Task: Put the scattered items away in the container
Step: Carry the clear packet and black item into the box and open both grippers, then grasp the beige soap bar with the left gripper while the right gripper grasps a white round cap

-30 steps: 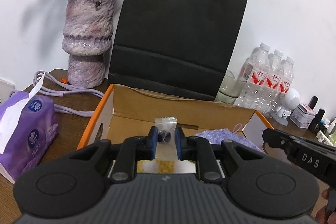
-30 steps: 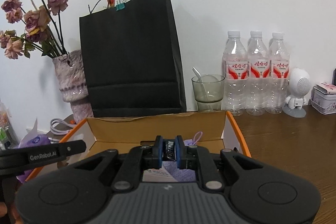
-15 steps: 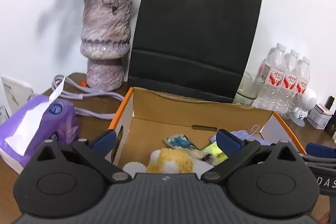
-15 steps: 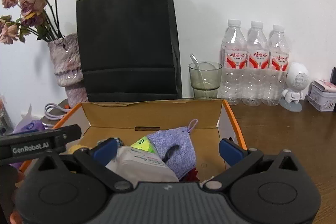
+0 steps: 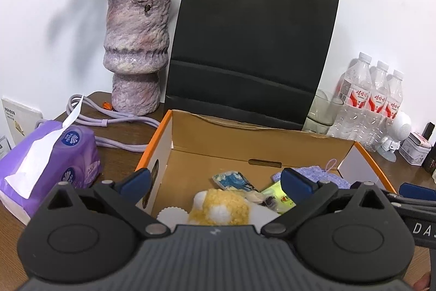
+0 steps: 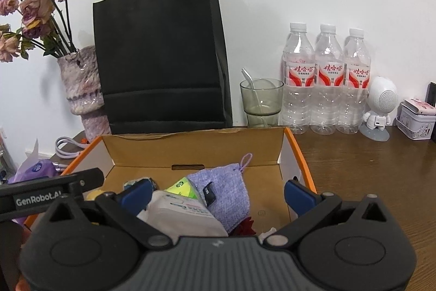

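**Box contents: light, soft stuff, easy pinches**

Box (image 5: pixel 163 138) sits on the table in front of the black bag (image 5: pixel 253 45). Left to right inside: a fluffy yellow plush (image 5: pixel 218 209), squashy, best pinched mid-body; a slick green packet (image 6: pixel 182 187), probably grabbed by an edge; a floppy knit purple pouch (image 6: pixel 229 192) with a loop. Left gripper (image 5: pixel 215 179) and right gripper (image 6: pixel 218 194) both hang spread wide above it, holding nothing.

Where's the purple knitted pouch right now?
In the right wrist view the purple knitted pouch lies inside the cardboard box, right of centre, against the green packet.
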`<state>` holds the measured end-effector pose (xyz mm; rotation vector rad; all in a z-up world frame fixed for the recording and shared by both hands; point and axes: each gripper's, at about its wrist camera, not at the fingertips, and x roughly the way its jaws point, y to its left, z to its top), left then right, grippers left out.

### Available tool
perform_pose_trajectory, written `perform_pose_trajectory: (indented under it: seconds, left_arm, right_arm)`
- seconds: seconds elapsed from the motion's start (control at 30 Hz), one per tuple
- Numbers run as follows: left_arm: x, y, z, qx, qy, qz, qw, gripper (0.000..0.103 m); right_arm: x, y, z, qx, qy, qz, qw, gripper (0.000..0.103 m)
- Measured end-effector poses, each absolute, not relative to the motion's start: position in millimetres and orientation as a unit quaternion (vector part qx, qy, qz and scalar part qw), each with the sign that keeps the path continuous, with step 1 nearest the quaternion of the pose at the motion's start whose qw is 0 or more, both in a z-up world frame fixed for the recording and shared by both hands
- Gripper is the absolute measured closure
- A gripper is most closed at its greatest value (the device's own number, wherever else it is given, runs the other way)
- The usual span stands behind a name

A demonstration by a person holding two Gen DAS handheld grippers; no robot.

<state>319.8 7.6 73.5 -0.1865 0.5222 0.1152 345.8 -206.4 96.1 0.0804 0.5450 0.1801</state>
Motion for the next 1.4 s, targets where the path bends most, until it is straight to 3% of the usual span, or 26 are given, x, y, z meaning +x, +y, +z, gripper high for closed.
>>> perform_pose_trajectory:
  seconds: [0.37, 0.8, 1.4]
  left_arm:
    - [289.2, 9.8, 97.2, -0.101, 0.223, 0.049, 0.968, 0.000]
    - [207.3, 31.1, 109.2, -0.069, 0.197, 0.056, 0.976, 0.000]
    - [191.3, 46.4, 32.8, -0.058, 0.293, 0.105, 0.949, 0.000]
  right_arm:
    - [329.3, -207.5, 113.7, 0.036, 0.249, 0.101, 0.962, 0.000]
    - [239.9, -233.8, 125.2, -0.008, 0.220, 0.094, 0.971, 0.000]
    - [200.3, -233.4, 43.0, 0.001, 0.312, 0.085, 0.946, 0.000]
